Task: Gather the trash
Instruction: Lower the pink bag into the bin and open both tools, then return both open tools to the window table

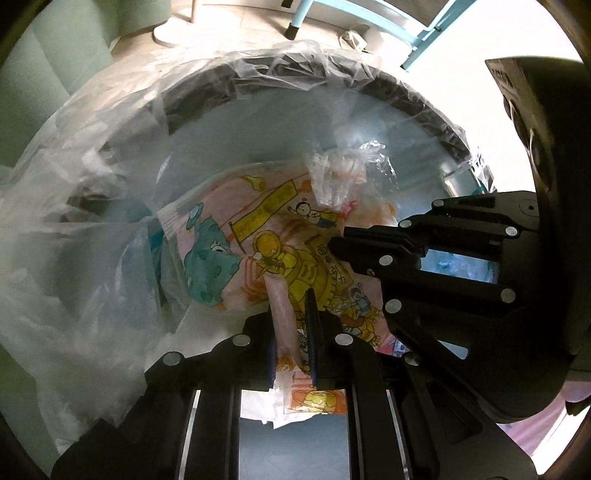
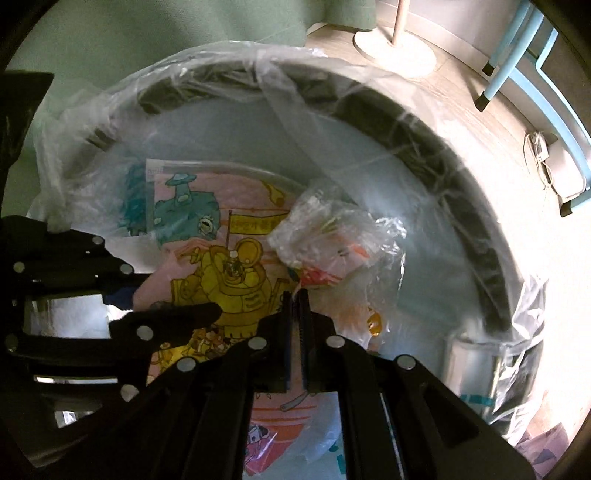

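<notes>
A round bin [image 1: 417,96] lined with a clear plastic bag [image 1: 92,155] fills both views. My left gripper [image 1: 293,295] is shut on a pink cartoon-printed plastic bag [image 1: 258,229] and holds it over the bin's opening. My right gripper [image 2: 295,295] is shut on the edge of a crumpled clear plastic wrapper [image 2: 332,236], just right of the pink bag [image 2: 221,266]. The right gripper also shows in the left wrist view [image 1: 340,243], and the left gripper in the right wrist view [image 2: 177,295]. The bin's inside is largely hidden by the pink bag.
The bin's dark rim [image 2: 461,206] curves around the back and right. On the tiled floor behind stand a white round stand base [image 2: 395,51], light blue chair legs [image 2: 498,70] and a white box with a cord [image 2: 565,162]. A green wall [image 2: 147,29] lies to the left.
</notes>
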`<state>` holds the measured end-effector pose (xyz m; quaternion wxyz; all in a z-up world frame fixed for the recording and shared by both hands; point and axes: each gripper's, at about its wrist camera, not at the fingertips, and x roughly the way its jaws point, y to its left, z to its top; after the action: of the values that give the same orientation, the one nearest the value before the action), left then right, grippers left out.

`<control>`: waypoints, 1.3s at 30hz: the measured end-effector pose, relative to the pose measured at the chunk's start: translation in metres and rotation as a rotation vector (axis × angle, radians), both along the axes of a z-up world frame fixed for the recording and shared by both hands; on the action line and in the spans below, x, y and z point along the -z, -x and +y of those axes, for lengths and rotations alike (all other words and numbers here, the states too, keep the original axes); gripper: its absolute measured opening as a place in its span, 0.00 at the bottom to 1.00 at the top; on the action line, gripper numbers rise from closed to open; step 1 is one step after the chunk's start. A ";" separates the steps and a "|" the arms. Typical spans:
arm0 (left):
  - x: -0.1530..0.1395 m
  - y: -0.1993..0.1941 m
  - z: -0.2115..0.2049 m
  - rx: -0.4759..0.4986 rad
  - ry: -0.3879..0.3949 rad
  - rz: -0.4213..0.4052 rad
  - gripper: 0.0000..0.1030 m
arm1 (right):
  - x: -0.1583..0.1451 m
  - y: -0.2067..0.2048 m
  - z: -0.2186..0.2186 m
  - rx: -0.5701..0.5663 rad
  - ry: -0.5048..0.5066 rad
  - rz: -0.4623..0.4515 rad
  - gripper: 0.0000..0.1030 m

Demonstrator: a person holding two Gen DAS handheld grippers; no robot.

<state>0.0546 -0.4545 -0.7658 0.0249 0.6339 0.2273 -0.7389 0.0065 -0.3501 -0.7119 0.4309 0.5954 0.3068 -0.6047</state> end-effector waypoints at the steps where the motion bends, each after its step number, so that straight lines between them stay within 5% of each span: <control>1: 0.000 0.001 0.001 -0.008 0.005 -0.001 0.14 | -0.001 -0.001 0.001 0.004 0.003 -0.002 0.05; 6: -0.024 -0.007 0.006 -0.002 0.085 0.020 0.32 | -0.017 -0.006 0.004 -0.029 0.027 0.020 0.05; 10: -0.045 -0.013 0.012 0.011 0.111 0.027 0.54 | -0.032 -0.011 0.009 -0.042 0.018 0.034 0.16; 12: -0.062 -0.018 0.013 0.006 0.147 0.042 0.61 | -0.046 -0.014 0.011 -0.045 0.033 0.053 0.39; 23: -0.144 -0.048 0.005 -0.036 0.236 0.064 0.86 | -0.143 -0.025 0.026 0.031 0.130 0.120 0.87; 25: -0.168 -0.058 0.006 -0.044 0.252 0.068 0.93 | -0.164 -0.025 0.029 0.042 0.144 0.148 0.88; 31: -0.241 -0.075 0.014 -0.067 0.193 0.109 0.94 | -0.249 -0.019 0.049 0.100 0.200 0.202 0.89; 39: -0.363 -0.098 0.042 -0.077 0.265 0.162 0.94 | -0.372 -0.025 0.080 0.164 0.264 0.252 0.89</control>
<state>0.1526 -0.4124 -0.4026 0.1184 0.5542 0.1531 -0.8095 0.0314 -0.2704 -0.3395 0.4127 0.4763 0.2266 -0.7426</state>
